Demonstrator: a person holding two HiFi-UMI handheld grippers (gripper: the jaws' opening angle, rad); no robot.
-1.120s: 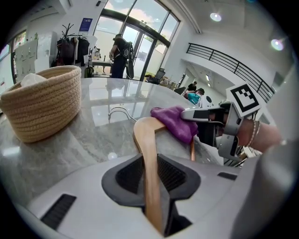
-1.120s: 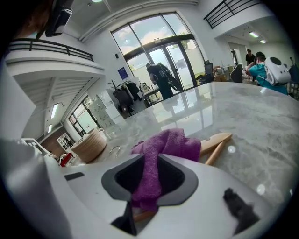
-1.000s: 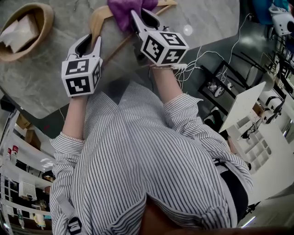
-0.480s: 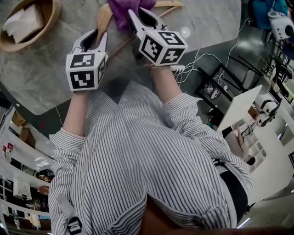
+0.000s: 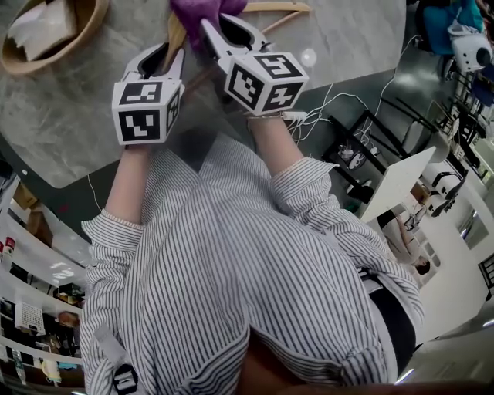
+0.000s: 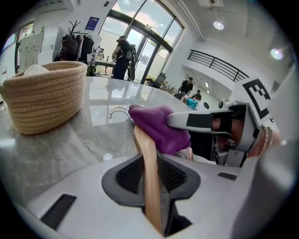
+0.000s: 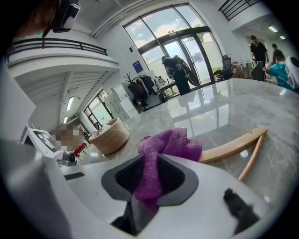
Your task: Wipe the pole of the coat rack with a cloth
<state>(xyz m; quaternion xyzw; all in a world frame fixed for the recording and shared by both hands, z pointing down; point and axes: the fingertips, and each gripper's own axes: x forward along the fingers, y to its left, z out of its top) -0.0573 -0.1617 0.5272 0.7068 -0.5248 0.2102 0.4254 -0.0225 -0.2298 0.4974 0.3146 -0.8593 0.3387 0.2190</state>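
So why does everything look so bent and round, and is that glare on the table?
Left gripper view: the wide lens bends the room, corners go black, window light glares off the marble table. Right gripper view: same bending, purple cloth sharp up close. Head view: the table's edge bows and a lamp reflection shines on it.

Cloth top (hanger's too, perhaps) off-frame

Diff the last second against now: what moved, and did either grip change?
The right gripper, shut on the purple cloth, slid left in the head view along the wooden hanger, closing in on the left gripper. Nothing was taken hold of or let go. Unchanged: the left gripper stays clamped on the hanger's arm, and the woven basket sits where it was on the marble table.
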